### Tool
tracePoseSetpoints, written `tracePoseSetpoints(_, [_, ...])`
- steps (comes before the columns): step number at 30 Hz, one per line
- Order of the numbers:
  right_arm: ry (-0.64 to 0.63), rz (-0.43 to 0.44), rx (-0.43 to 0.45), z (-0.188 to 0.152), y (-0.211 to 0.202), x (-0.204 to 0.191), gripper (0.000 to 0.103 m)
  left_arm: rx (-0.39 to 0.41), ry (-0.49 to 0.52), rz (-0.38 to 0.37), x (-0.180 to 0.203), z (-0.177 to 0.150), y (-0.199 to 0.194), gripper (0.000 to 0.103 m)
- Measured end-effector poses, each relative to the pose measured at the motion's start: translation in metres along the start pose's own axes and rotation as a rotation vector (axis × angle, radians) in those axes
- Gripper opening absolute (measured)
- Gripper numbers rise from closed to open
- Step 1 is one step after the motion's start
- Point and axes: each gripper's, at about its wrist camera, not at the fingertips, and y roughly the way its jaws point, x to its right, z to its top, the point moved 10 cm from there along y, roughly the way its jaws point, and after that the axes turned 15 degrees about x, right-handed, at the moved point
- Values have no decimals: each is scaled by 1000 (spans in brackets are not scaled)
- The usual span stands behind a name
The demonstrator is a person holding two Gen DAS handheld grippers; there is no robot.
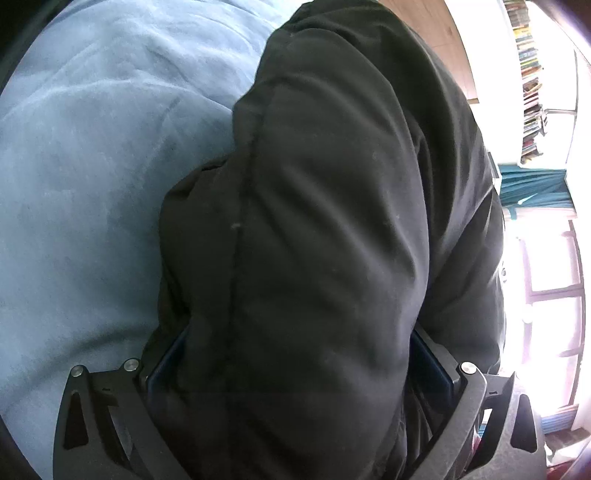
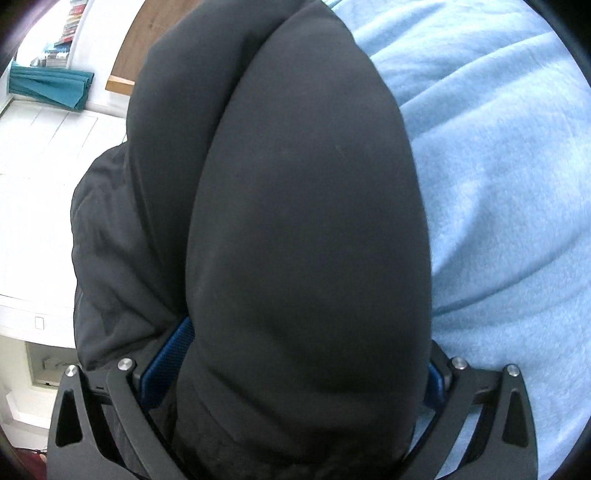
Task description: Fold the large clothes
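A bulky black padded garment (image 1: 325,206) fills most of the left wrist view, bunched in thick folds with a seam down its left side. My left gripper (image 1: 303,365) is shut on a thick wad of it, blue pads pressed against both sides. In the right wrist view the same black garment (image 2: 303,221) bulges up between the fingers, and my right gripper (image 2: 291,365) is shut on it too. The fingertips of both grippers are buried in the cloth. The garment hangs over a light blue fleece blanket (image 1: 92,166) (image 2: 498,166).
The blue blanket spreads wide beside the garment. A wooden floor strip (image 1: 436,33) (image 2: 140,40), a white bookshelf with books (image 1: 528,85), teal cloth (image 1: 532,184) (image 2: 48,86), a bright window (image 1: 550,280) and white cabinet fronts (image 2: 40,166) lie beyond.
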Motion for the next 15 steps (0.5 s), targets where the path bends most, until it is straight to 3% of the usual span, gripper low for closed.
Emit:
tracePoseSetpoints(4, [-72, -20, -30, -8, 7, -22, 103, 22, -3, 14, 0, 3, -2, 97])
tracePoseSetpoints(7, [-106, -31, -32, -12, 11, -31, 101, 33, 13, 35, 5, -9, -7, 84])
tracePoseSetpoints(12, [-133, -41, -19, -19, 13, -45, 81, 47, 36, 59, 18, -22, -15, 56])
tracePoseSetpoints(15, [-165, -45, -8, -22, 11, -60, 55, 56, 65, 84, 29, -20, -9, 42])
